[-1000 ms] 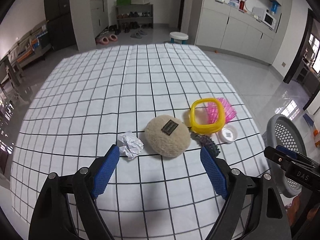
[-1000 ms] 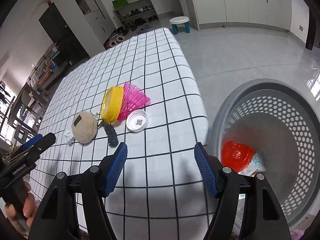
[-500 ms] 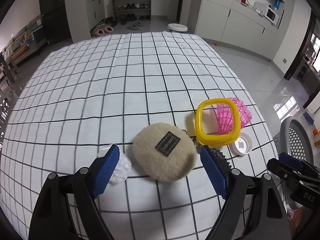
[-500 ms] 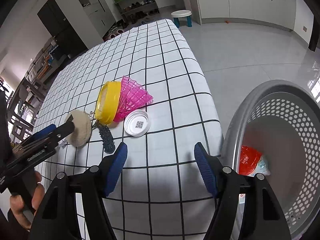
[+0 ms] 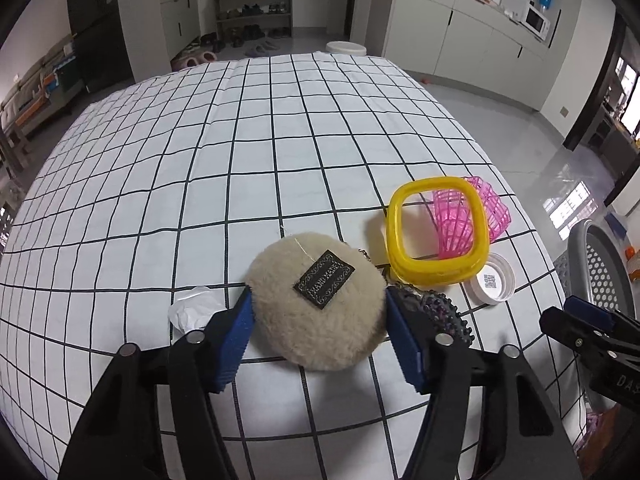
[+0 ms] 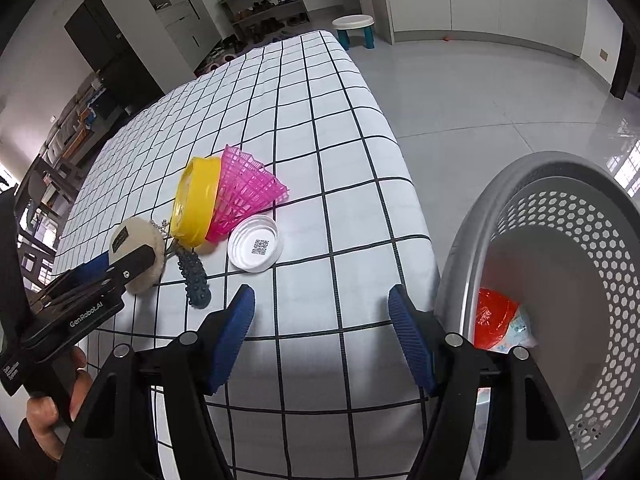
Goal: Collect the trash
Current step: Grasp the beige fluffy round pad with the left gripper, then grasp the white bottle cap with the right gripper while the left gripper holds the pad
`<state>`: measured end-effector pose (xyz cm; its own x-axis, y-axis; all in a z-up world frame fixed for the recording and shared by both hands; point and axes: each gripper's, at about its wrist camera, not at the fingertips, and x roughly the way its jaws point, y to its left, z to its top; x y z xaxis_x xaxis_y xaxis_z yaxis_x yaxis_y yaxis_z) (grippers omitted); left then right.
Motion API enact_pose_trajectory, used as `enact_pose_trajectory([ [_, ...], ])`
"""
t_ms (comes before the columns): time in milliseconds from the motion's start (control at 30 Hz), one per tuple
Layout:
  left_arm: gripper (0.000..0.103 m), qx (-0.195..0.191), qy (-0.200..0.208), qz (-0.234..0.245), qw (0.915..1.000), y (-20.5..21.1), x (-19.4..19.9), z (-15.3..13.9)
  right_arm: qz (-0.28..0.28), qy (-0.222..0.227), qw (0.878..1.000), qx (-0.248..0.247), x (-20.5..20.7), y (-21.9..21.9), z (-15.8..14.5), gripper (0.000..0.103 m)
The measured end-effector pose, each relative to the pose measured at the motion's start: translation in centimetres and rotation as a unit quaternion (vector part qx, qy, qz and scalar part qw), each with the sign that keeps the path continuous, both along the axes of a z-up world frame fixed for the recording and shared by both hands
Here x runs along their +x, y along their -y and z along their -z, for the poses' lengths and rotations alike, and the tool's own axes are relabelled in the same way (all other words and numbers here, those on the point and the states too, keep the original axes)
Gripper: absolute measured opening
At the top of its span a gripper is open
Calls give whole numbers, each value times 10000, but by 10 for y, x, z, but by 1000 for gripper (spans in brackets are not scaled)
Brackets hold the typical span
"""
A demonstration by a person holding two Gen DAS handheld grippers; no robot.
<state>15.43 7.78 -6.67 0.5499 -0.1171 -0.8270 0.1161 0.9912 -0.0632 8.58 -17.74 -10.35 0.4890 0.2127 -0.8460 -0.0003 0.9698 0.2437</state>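
Observation:
My left gripper (image 5: 318, 334) is open with its blue pads on either side of a round beige fluffy pouch (image 5: 318, 304) that lies on the checked table; I cannot tell if the pads touch it. A crumpled white paper (image 5: 192, 310) lies just left of the left pad. My right gripper (image 6: 320, 328) is open and empty above the table's near right corner, beside a grey perforated bin (image 6: 560, 280) that holds a red wrapper (image 6: 490, 316). A white lid (image 6: 256, 248) lies on the table ahead of it. The pouch also shows in the right wrist view (image 6: 136, 252).
A yellow square frame (image 5: 438, 232) leans on a pink mesh basket (image 5: 492, 208) right of the pouch. A dark studded strip (image 6: 194, 276) lies by the pouch. The bin (image 5: 596, 264) stands off the table's right edge. The checked cloth (image 5: 240, 140) stretches far behind.
My left gripper has moved forward and down so the pouch now sits between its pads, which have narrowed. My right gripper has shifted slightly toward the table.

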Motion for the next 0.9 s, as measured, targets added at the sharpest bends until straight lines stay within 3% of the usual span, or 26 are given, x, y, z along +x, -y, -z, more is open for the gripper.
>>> enact_pose_trajectory([
  [500, 60, -37, 711, -194, 9973, -23, -24, -49, -140, 93, 9994, -312, 14, -28, 2, 67],
  [900, 60, -82, 645, -230, 9976, -28, -22, -47, -287, 140, 9972, -675, 35, -51, 15, 66],
])
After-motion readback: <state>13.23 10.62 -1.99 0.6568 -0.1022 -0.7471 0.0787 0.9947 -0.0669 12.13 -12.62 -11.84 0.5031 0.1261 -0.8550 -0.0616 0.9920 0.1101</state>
